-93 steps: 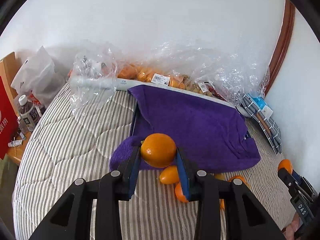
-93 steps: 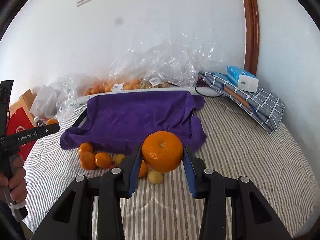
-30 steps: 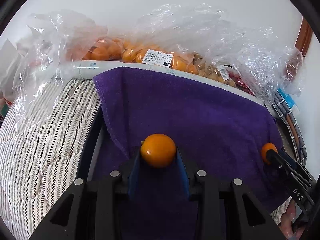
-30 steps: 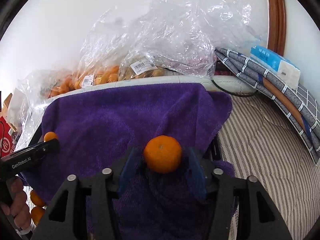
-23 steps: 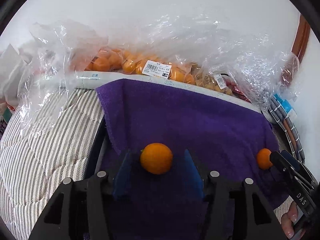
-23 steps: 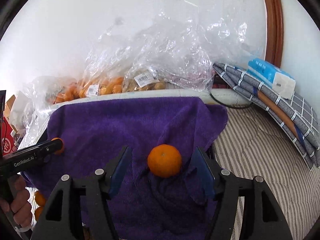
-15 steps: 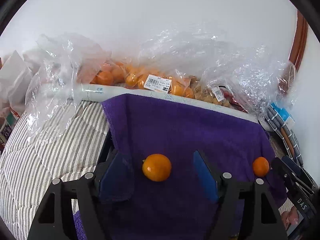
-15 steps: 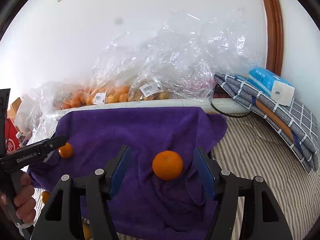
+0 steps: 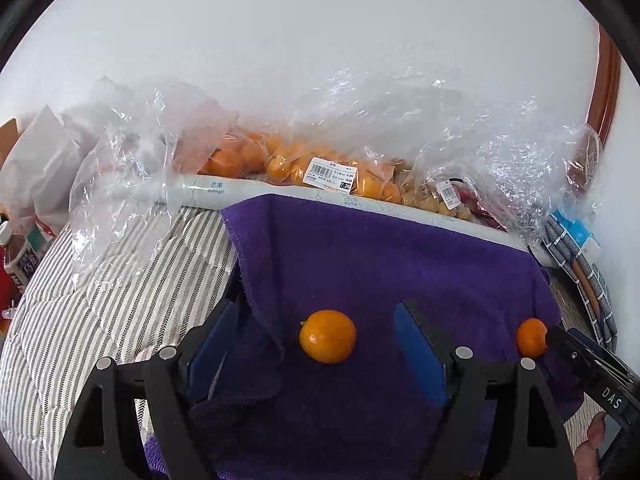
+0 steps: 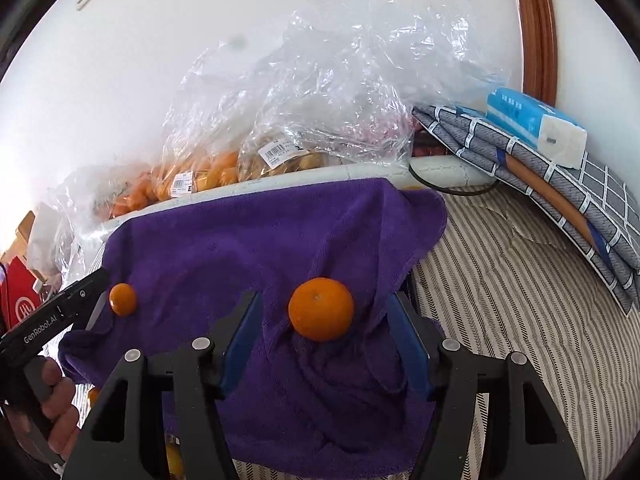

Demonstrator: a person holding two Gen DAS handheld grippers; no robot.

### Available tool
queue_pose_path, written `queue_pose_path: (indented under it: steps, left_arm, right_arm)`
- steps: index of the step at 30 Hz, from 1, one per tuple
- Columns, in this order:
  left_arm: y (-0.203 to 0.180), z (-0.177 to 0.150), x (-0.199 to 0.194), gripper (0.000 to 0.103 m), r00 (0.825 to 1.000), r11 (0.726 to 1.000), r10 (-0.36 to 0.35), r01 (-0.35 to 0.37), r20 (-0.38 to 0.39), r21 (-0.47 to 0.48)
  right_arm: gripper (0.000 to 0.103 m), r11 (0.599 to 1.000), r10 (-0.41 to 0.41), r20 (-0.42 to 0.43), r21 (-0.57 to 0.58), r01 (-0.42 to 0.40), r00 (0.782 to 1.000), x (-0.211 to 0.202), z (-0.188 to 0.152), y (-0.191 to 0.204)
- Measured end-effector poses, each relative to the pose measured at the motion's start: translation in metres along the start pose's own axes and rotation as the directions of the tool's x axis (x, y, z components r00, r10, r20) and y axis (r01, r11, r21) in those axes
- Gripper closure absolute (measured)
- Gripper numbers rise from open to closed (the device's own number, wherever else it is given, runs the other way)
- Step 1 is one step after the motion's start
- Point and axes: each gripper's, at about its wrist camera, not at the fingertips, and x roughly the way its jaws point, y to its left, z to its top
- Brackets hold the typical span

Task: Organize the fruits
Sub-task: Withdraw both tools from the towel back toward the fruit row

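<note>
Two oranges lie on a purple towel (image 9: 380,256). In the left wrist view one orange (image 9: 327,336) rests between the wide-open fingers of my left gripper (image 9: 320,344), touching neither. The second orange (image 9: 531,337) lies at the towel's right, by the other gripper's tip. In the right wrist view that larger orange (image 10: 321,309) rests on the towel (image 10: 256,248) between the open fingers of my right gripper (image 10: 322,332). The first orange (image 10: 123,299) shows at the left, by the left gripper's tip.
Clear plastic bags of oranges (image 9: 288,164) and other fruit (image 10: 288,156) lie behind the towel against the wall. A folded checked cloth (image 10: 560,208) with a tissue pack (image 10: 536,126) sits at the right. Striped bedding (image 9: 100,292) surrounds the towel. A bottle (image 9: 18,258) stands far left.
Both grippers carried an orange over the towel, opened and let go. Both oranges now rest on the towel, and the grippers have drawn back a little with fingers wider apart.
</note>
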Motion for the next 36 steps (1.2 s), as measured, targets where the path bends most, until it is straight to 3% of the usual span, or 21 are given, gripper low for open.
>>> queue_pose_path:
  steps: [3, 8, 10, 15, 19, 29, 36]
  left_arm:
    - [0.001, -0.001, -0.004, 0.024, 1.000, 1.000, 0.004, -0.004, 0.019, -0.007]
    - [0.003, -0.002, -0.014, 0.041, 0.999, 0.999, -0.019, 0.020, 0.026, -0.034]
    - [0.003, -0.002, -0.020, 0.041, 0.998, 0.998, -0.044, 0.045, 0.035, -0.035]
    - [-0.002, -0.003, -0.032, 0.041, 0.999, 1.000, -0.024, 0.023, 0.049, 0.009]
    - [0.002, -0.018, -0.053, 0.041, 0.995, 0.998, -0.063, 0.062, 0.075, 0.019]
    - [0.037, -0.083, -0.080, 0.041, 0.996, 0.996, -0.093, 0.093, -0.005, 0.014]
    - [0.054, -0.105, -0.090, 0.040, 0.994, 0.995, -0.098, 0.097, -0.038, -0.023]
  right_arm:
    - [0.038, 0.999, 0.028, 0.003, 0.016, -0.028, 1.000, -0.005, 0.000, -0.001]
    - [0.044, 1.000, 0.015, 0.007, -0.013, -0.014, 1.000, -0.018, -0.002, 0.008]
    - [0.044, 1.000, 0.013, 0.020, -0.024, -0.013, 1.000, -0.029, -0.008, 0.011]
    - [0.044, 1.000, 0.010, 0.044, -0.021, -0.009, 0.999, -0.060, -0.026, 0.011]
    - [0.044, 0.999, -0.010, 0.055, -0.036, 0.012, 0.998, -0.082, -0.039, 0.012]
    - [0.047, 0.997, -0.006, 0.034, -0.071, 0.009, 0.999, -0.111, -0.083, 0.019]
    - [0.054, 0.996, -0.011, -0.002, -0.092, 0.011, 1.000, -0.115, -0.111, 0.028]
